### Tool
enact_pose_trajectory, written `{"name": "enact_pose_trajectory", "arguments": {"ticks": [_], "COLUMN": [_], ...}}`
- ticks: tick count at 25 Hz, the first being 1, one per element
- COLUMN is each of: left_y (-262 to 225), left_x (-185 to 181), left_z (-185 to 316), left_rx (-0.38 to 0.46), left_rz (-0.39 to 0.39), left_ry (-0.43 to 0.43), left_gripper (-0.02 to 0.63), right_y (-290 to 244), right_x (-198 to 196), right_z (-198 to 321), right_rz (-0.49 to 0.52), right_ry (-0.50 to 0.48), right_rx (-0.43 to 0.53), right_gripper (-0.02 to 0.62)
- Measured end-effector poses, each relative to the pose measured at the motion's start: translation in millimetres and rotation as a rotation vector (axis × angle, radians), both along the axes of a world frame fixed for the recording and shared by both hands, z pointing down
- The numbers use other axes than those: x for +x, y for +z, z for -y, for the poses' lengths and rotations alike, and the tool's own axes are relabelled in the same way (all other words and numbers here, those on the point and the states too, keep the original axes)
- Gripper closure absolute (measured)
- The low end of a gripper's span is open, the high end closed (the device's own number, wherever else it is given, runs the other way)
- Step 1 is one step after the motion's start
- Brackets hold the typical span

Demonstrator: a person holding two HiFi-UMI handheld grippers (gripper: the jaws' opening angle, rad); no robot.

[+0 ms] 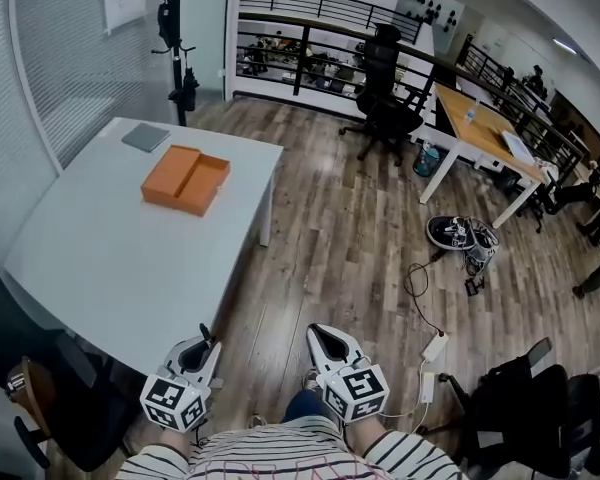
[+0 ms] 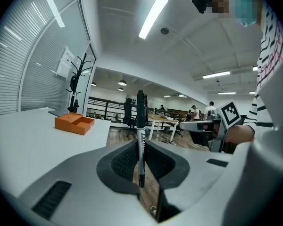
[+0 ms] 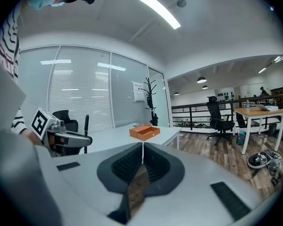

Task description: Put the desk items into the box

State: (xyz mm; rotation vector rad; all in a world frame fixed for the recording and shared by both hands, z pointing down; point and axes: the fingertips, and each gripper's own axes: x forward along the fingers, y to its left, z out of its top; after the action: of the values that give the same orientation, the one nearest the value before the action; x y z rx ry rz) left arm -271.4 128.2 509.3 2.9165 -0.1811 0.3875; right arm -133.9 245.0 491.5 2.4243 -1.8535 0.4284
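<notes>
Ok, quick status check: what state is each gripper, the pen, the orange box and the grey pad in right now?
Left gripper: shut on the marker pen.
Marker pen: upright between the left jaws, not yet in the box.
Right gripper: shut, nothing between its jaws.
Orange box: open on the white table, looks empty.
Grey pad: flat on the table, apart from the box.

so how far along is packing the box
Done: nothing visible; the orange box looks empty. In hand: the left gripper clamps a black marker upright; the right gripper is shut, empty. Left: carrying the marker to the box, plus the grey pad near it.
</notes>
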Motion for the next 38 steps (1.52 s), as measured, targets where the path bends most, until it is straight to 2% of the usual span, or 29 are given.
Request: {"name": "enact_pose_trajectory", "arguments": {"ticks": [4,14,21,25,30,38], "left_y": [3,-6,-1,3,6,15], "left_x": [23,107,152,171,181,179], "left_z": [18,52,56,51,58,108], "left_rx": [-0.002,0.012,0.015,0.006,0.009,-0.018], "left_rz": [0.007,0.001,0.004,0.008,0.023,0.009], "left_ry": [-0.057,-0.223,-0.327,-0.354,-0.369,-0.429], "left_gripper": [0.548,0.548,0.548,0.548,0.548,0.548], "right_y": [4,-3,4,9,13,21], "right_x": [34,127,181,207,221,226], "right_z": [21,68,78,80,94,154], "right_rz": [0.009,0.002,0.012,0.015,0.031,0.032], "right_ry": [-0.039,-0.208,-0.299,-0.32,-0.336,-0.379], "right_rx": [0.002,-0.003,-0.011,-0.015,-0.016,-0.043], "right_gripper": [0.569,0.569,0.569,0.569,0.569,0.569]}}
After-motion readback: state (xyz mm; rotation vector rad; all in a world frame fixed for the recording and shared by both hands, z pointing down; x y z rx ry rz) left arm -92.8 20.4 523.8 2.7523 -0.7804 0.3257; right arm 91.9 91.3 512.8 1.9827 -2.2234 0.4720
